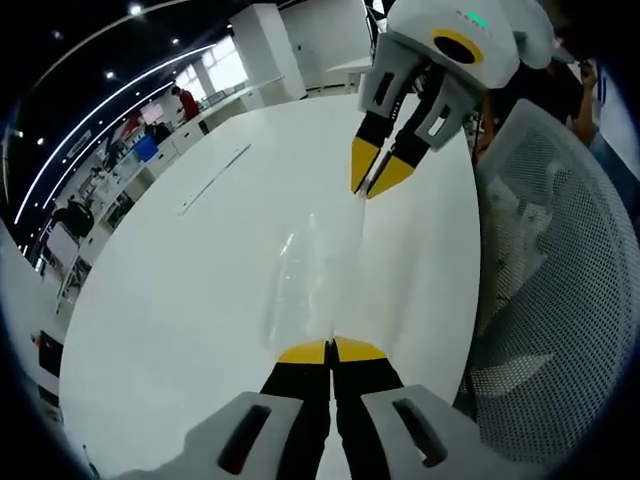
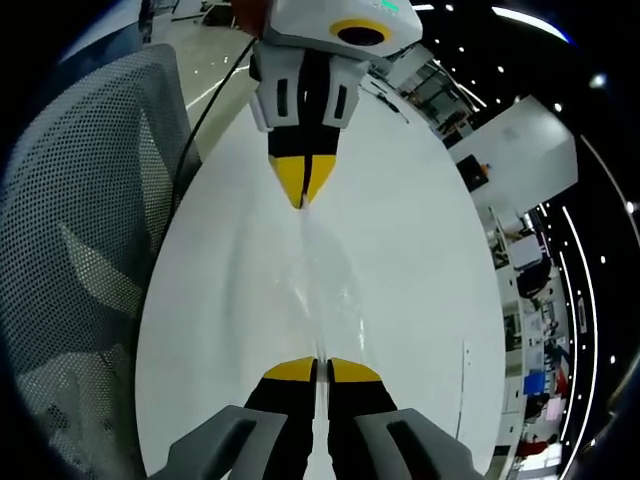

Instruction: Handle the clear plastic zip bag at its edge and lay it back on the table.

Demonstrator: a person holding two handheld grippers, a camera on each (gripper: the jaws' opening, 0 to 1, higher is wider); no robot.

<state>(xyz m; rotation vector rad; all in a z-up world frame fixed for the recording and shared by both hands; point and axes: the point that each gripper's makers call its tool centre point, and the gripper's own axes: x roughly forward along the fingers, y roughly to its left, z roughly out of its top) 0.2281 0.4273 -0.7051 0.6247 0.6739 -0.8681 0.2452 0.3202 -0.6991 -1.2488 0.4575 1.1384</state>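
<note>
Left gripper view: left gripper (image 1: 331, 350) at the bottom, yellow-tipped fingers (image 1: 303, 352) pressed together on the near edge of the bag (image 1: 305, 275). Bag is clear, hard to see against the white bench (image 1: 170, 300); it runs up the frame as a stretched film toward the right gripper (image 1: 374, 178), which comes in from the top. Its fingers also look closed on the bag's far edge, tips nearly touching. Bag seems held off the bench between the two grippers, but how high I cannot tell. A thin strip (image 1: 213, 180) lies on the bench well apart, upper left. Mesh chair (image 1: 550, 300) just beside the bench on the right. Office desks and people far back.

Right gripper view: right gripper (image 2: 322, 368) at the bottom, fingers (image 2: 288, 370) together with the bag (image 2: 320, 275) edge pinched between them. Bag stretches up to the left gripper (image 2: 304, 185) at the top, whose fingers are shut on the other edge. Chair (image 2: 90, 230) on the left, bench (image 2: 420, 260) underneath.

Progress: edge grasp is done, both ends clamped, bag taut. Left to do, by my read: lower it flat onto the bench and let go. Roughly midway.
</note>
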